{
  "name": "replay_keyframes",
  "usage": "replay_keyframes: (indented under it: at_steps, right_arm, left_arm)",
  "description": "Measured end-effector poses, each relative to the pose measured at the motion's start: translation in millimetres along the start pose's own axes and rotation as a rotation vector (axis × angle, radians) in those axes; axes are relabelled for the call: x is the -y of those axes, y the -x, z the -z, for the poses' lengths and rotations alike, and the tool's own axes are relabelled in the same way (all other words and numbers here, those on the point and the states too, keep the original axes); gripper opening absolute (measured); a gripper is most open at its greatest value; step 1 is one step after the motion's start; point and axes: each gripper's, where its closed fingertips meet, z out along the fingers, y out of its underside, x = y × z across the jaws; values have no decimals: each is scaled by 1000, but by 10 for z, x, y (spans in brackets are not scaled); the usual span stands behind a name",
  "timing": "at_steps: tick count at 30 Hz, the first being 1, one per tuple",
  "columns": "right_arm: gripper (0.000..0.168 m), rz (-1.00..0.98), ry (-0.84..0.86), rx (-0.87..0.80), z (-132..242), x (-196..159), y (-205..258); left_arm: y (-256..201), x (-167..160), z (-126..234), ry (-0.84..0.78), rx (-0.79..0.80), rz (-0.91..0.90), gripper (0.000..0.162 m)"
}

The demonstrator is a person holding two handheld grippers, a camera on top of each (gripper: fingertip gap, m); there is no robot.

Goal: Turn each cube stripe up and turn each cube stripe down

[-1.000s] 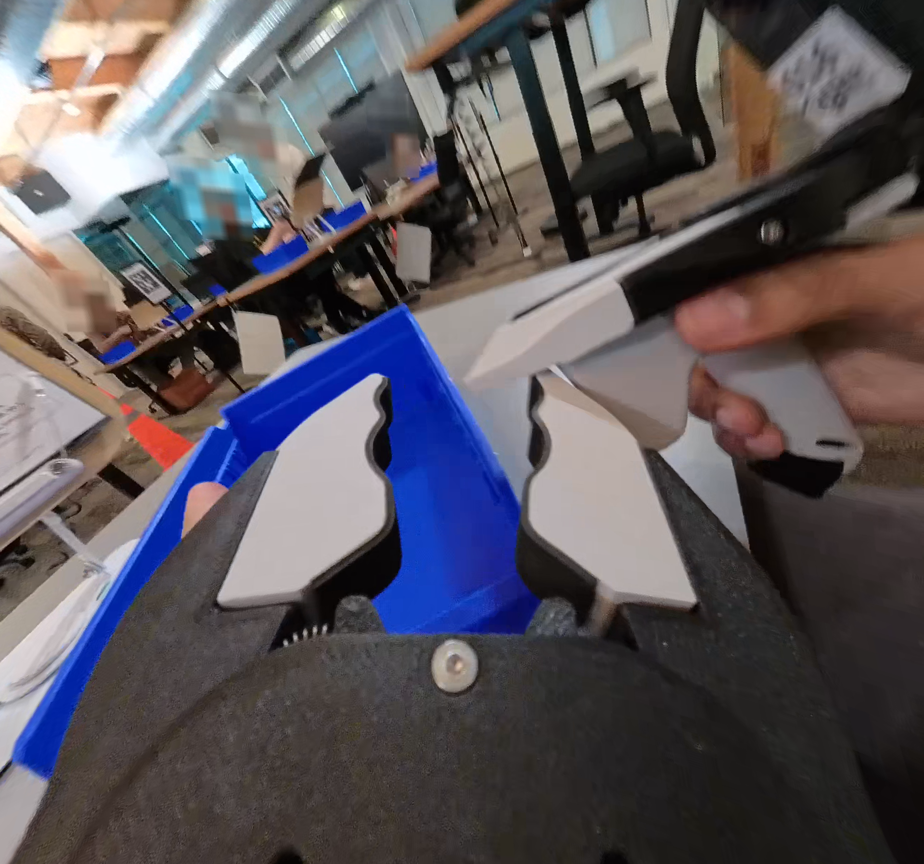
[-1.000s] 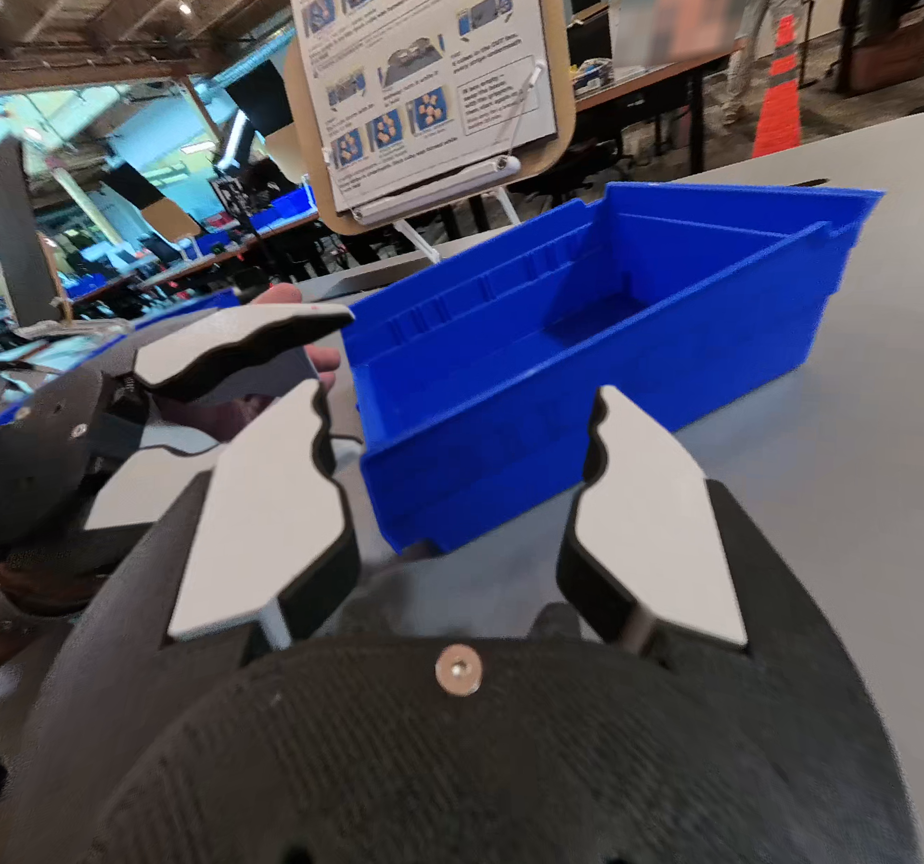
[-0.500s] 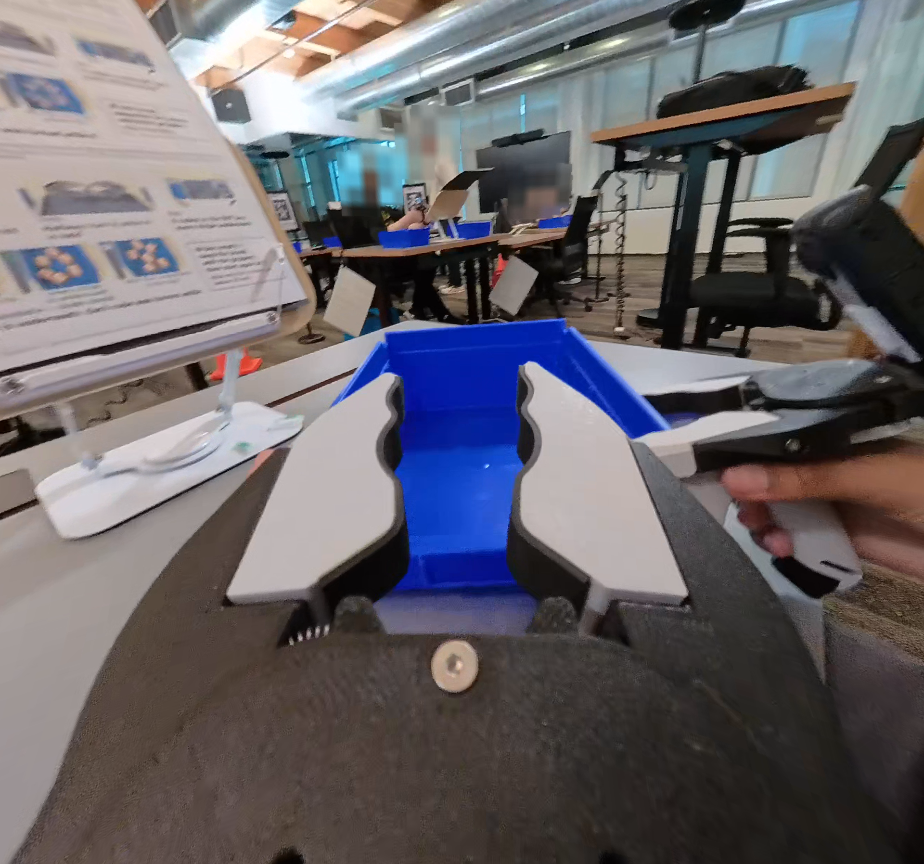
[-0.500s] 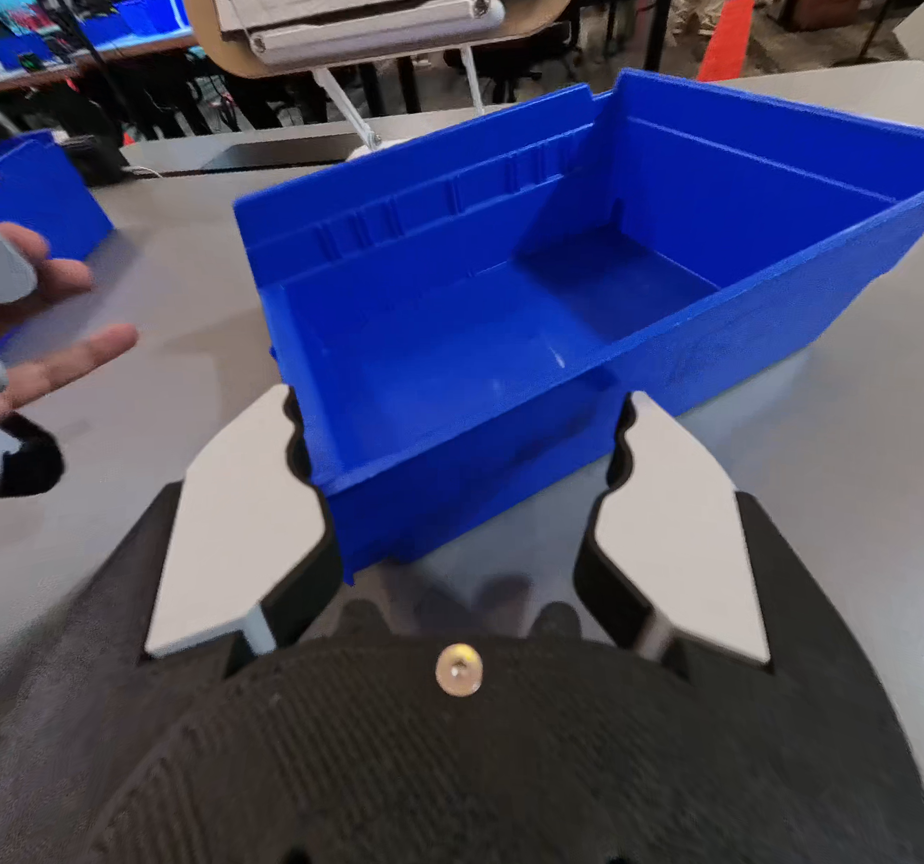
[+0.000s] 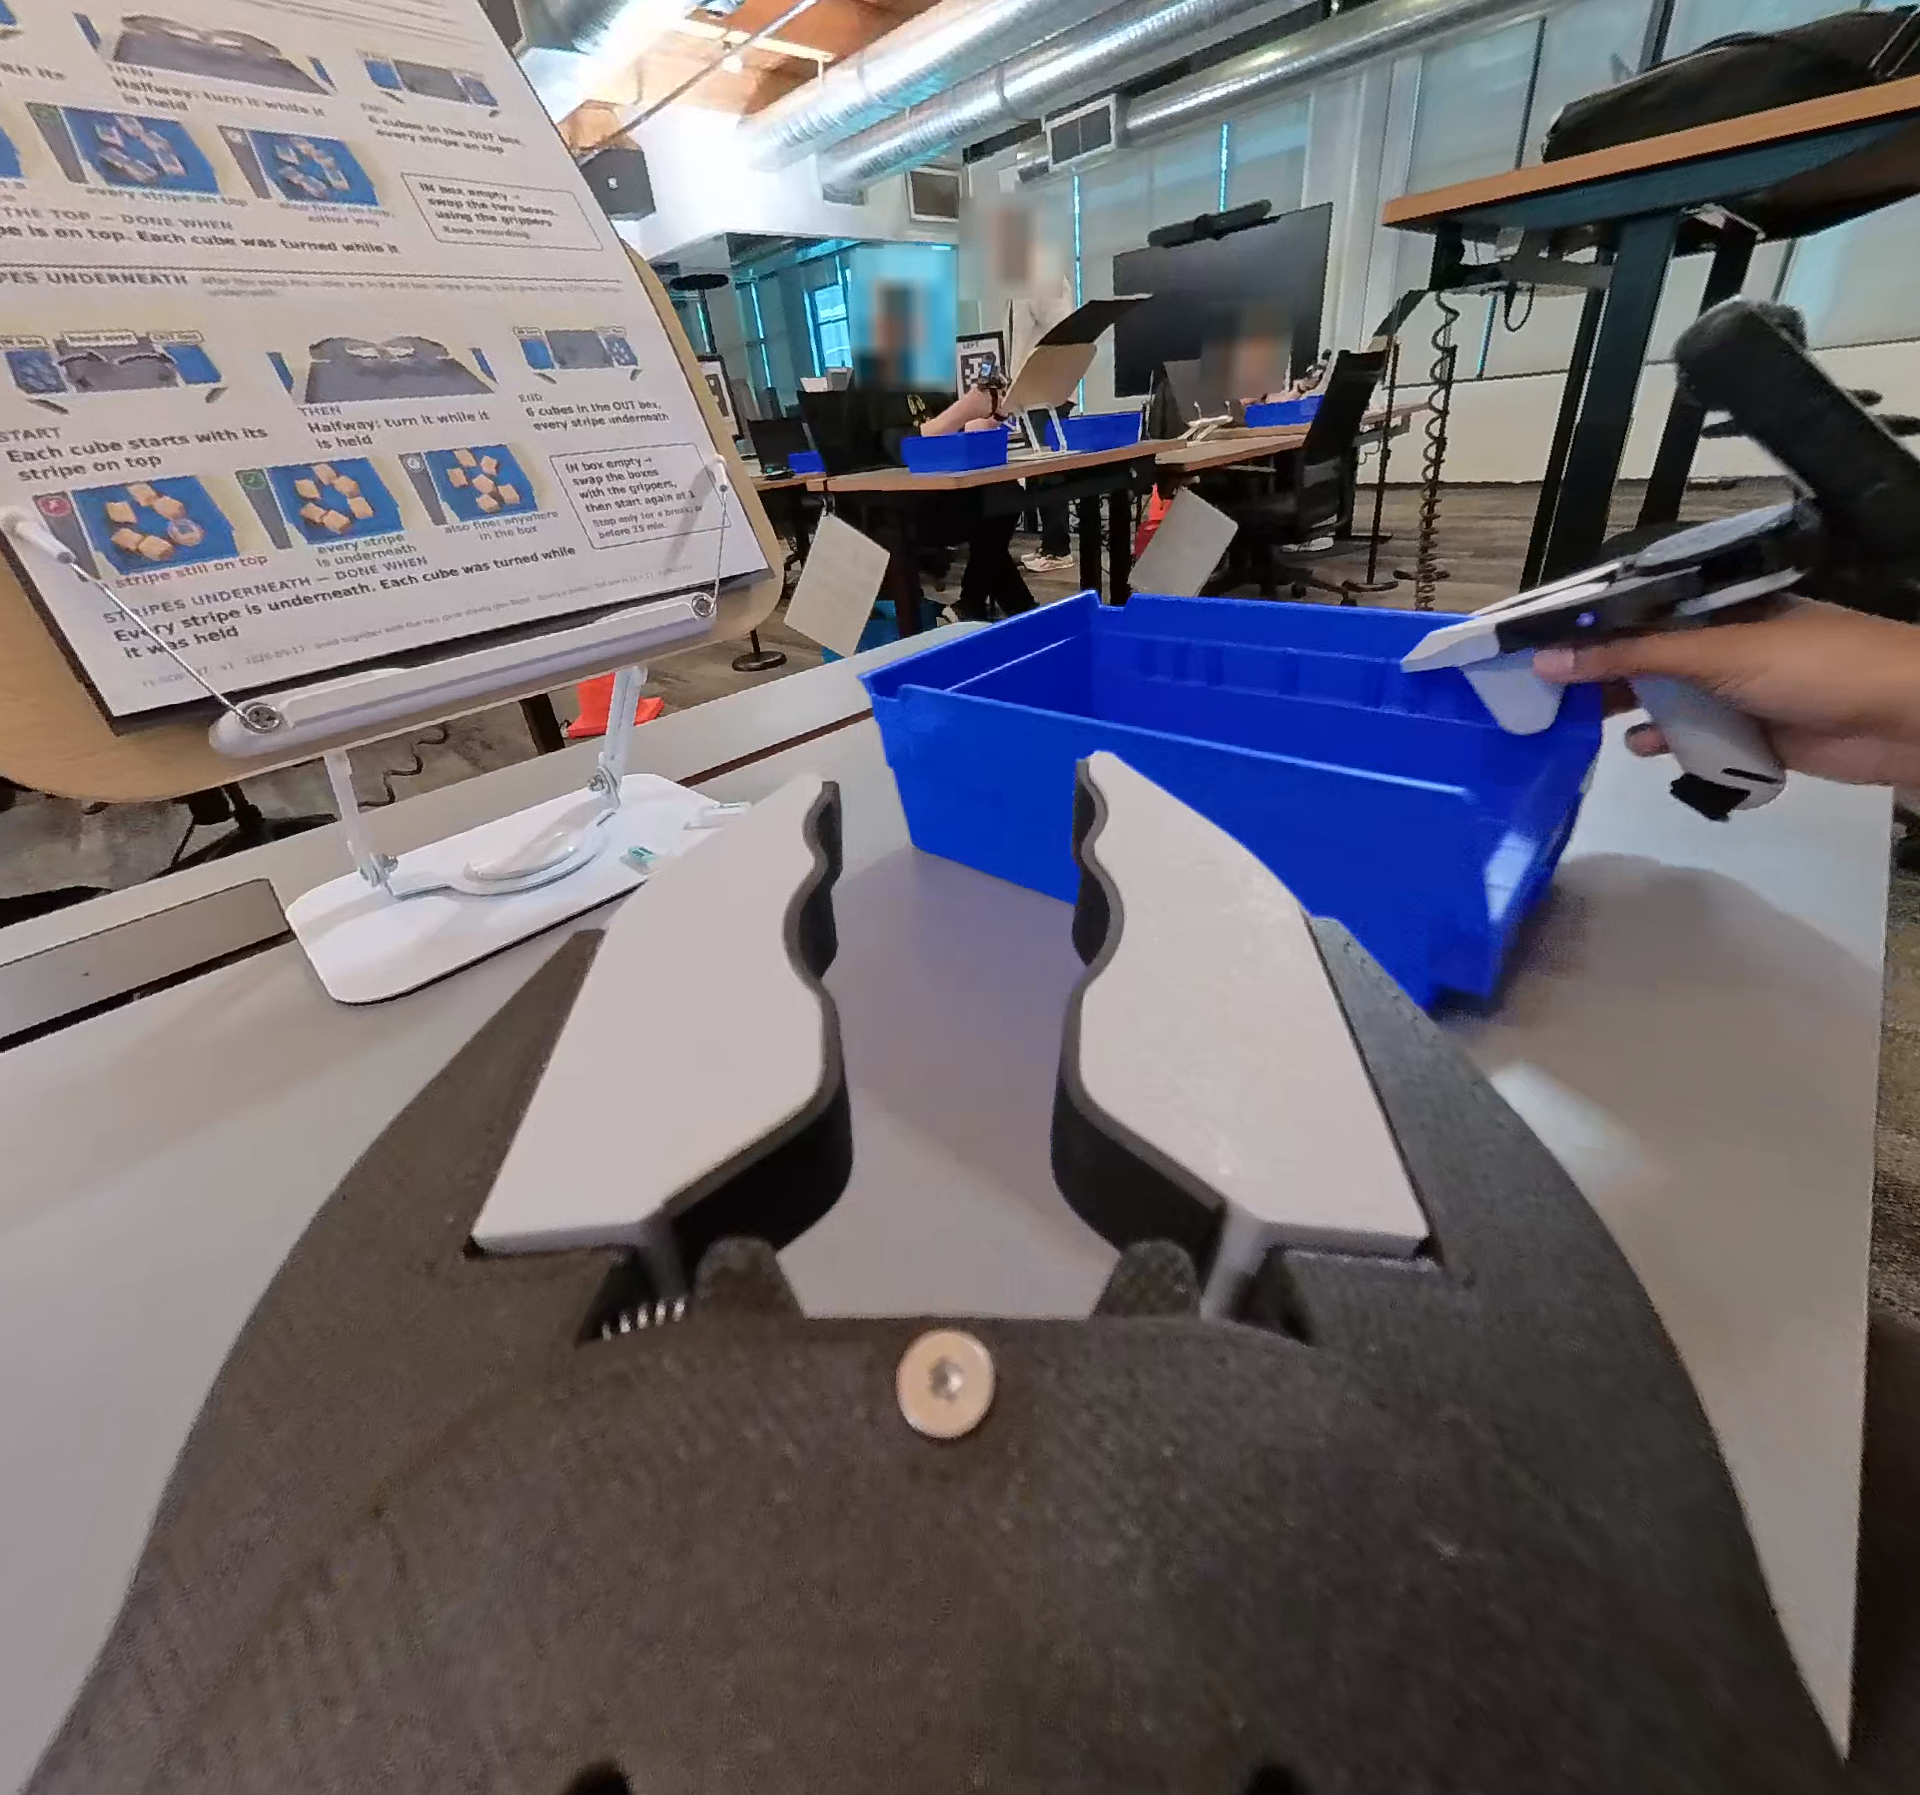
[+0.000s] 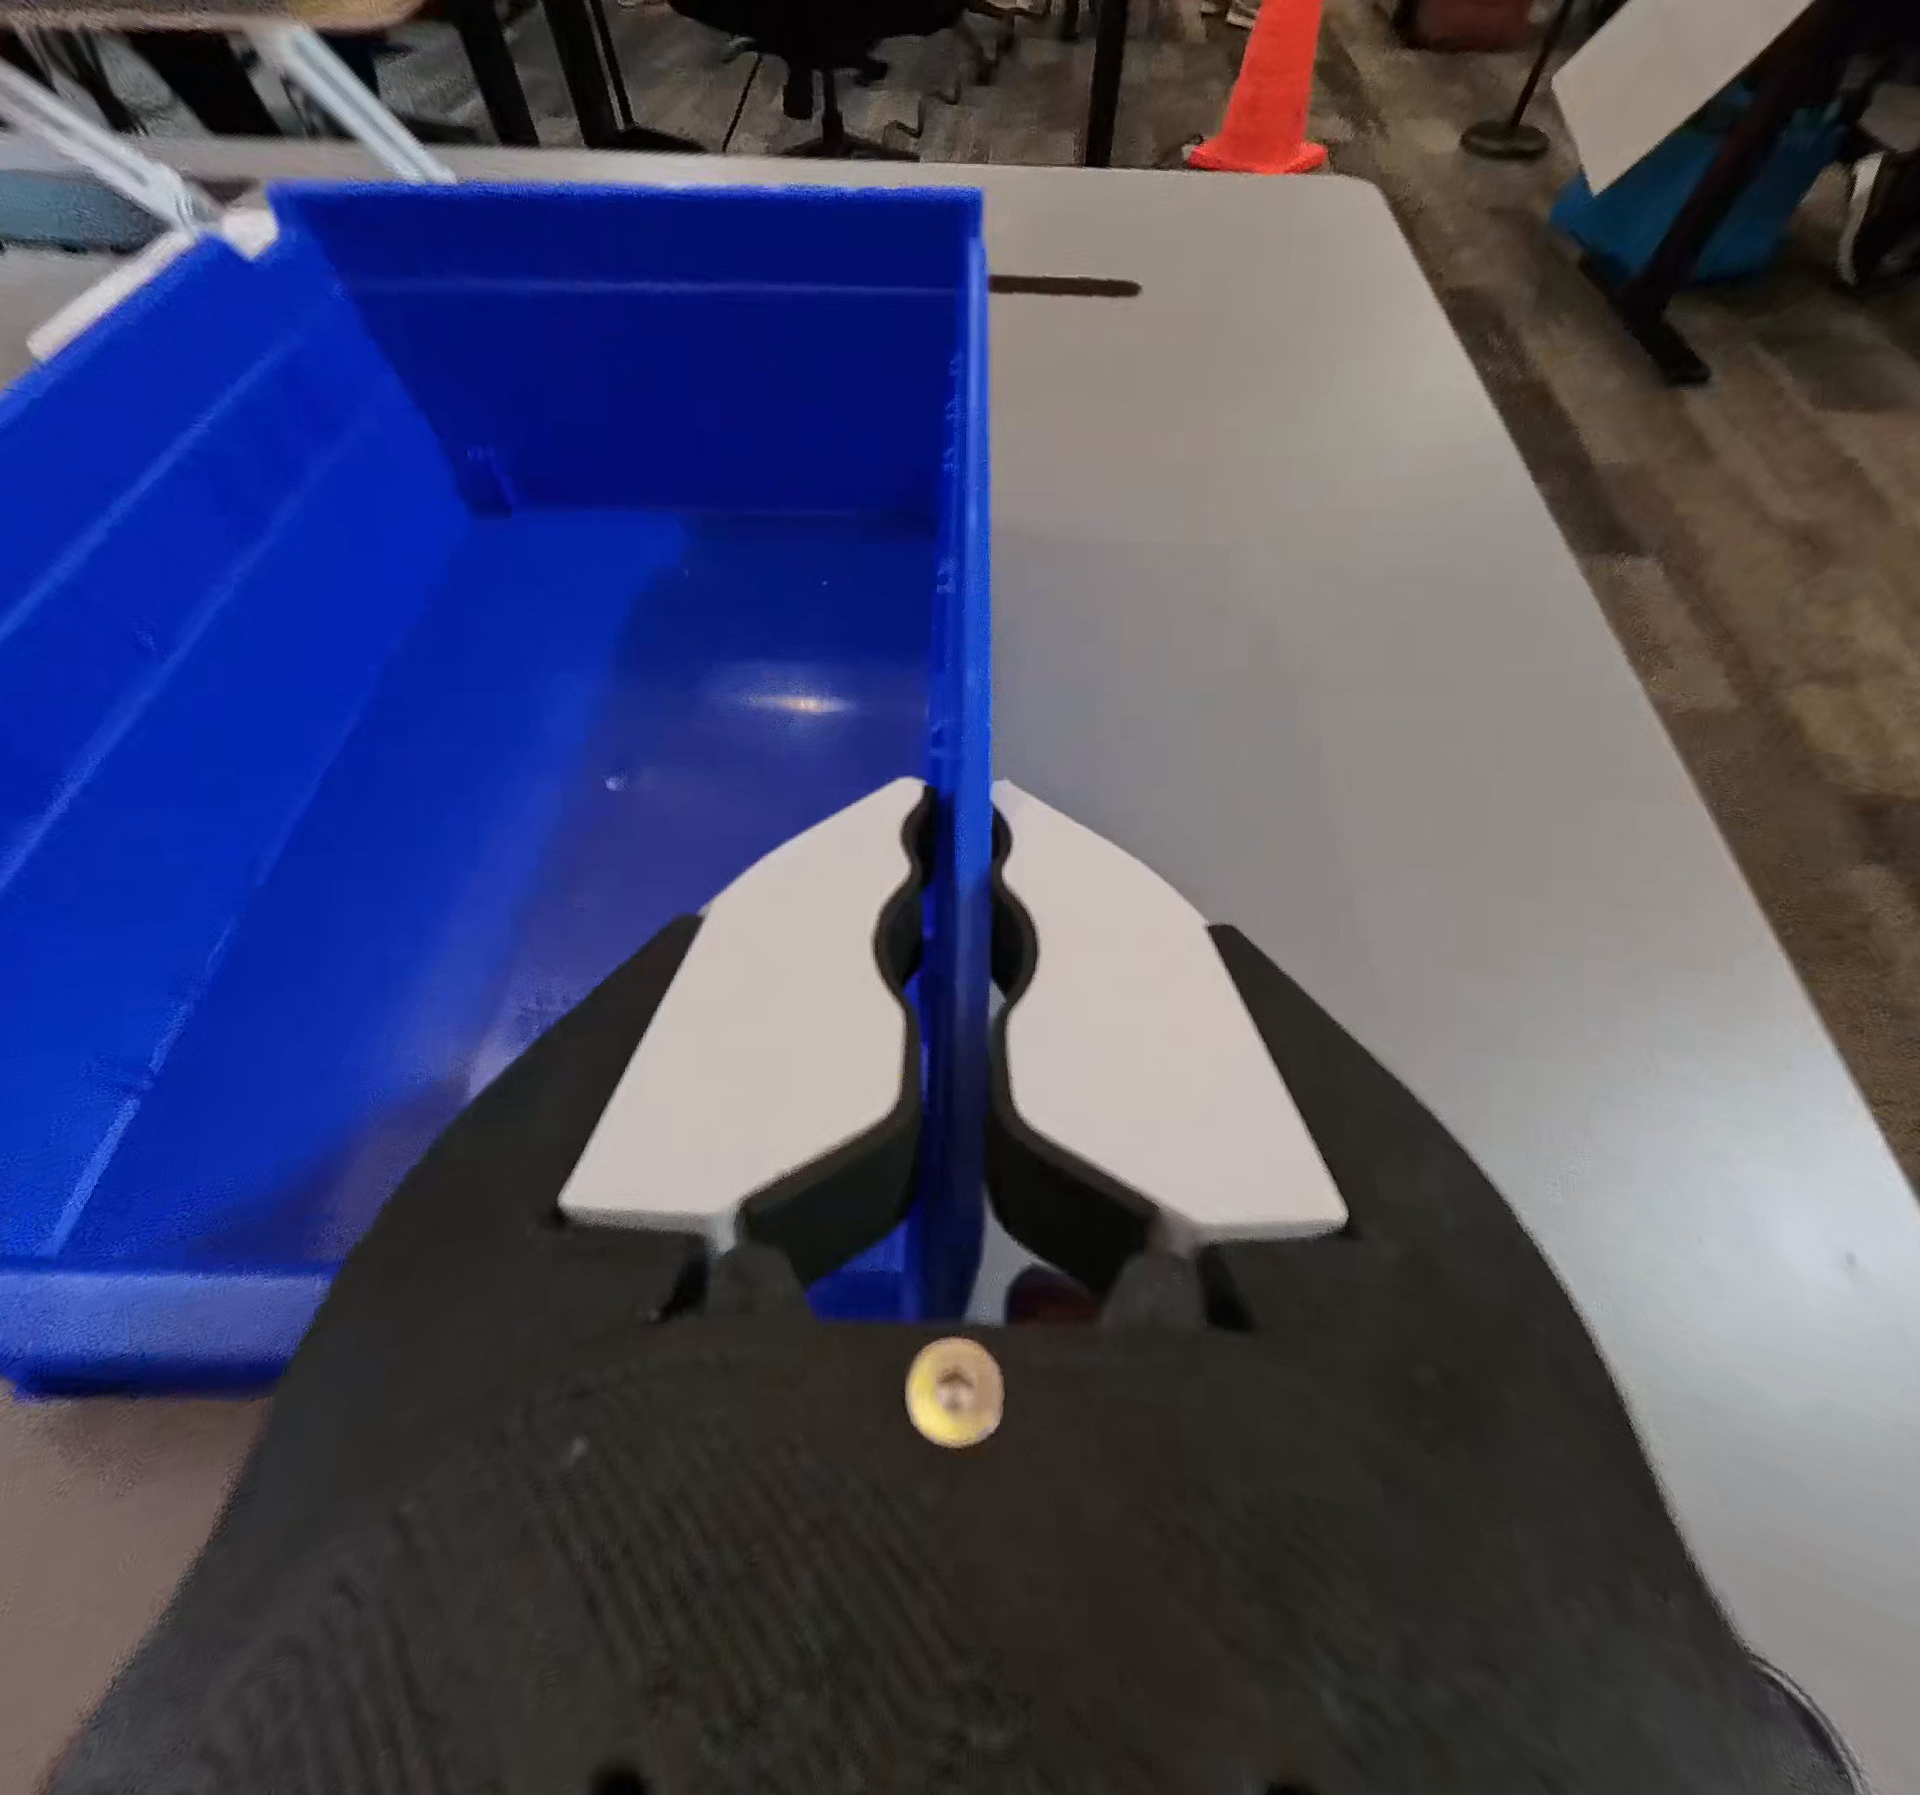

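blue bin [image 6: 520,706] wall — between right jaws

The right gripper [image 6: 956,810] has been closed on the side wall of the blue bin [image 6: 416,706]; the left gripper [image 5: 951,800] has been drawn back from it

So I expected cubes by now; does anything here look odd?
Yes: the blue bin is empty, no cubes visible anywhere, and the right gripper is clamped on the bin's side wall instead.
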Motion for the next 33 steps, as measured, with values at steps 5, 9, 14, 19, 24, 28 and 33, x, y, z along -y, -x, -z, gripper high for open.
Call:
replay_keyframes:
  at_steps: [5,9,14,19,24,28,33]
  right_arm:
    - [5,-59,-4,5,94,-33,-311]
    - [3,-81,-15,-28,147,-52,-533]
    - [4,-119,-41,-42,141,-50,-677]
    - [52,-75,-21,-198,241,-18,-864]
    - [64,-48,-268,-262,602,577,-822]
    - [53,73,-510,-186,834,1096,-460]
    - [36,-17,-632,-244,809,991,-586]
  left_arm:
    - [48,-41,-24,14,6,28,44]
    - [187,-11,4,9,72,38,36]
    - [717,-26,147,44,374,-34,32]
    - [925,-101,241,129,447,16,35]
    - [1326,-35,487,141,613,38,48]
    - [1869,196,897,205,823,-245,48]
    - [2349,143,1338,451,905,-440,34]
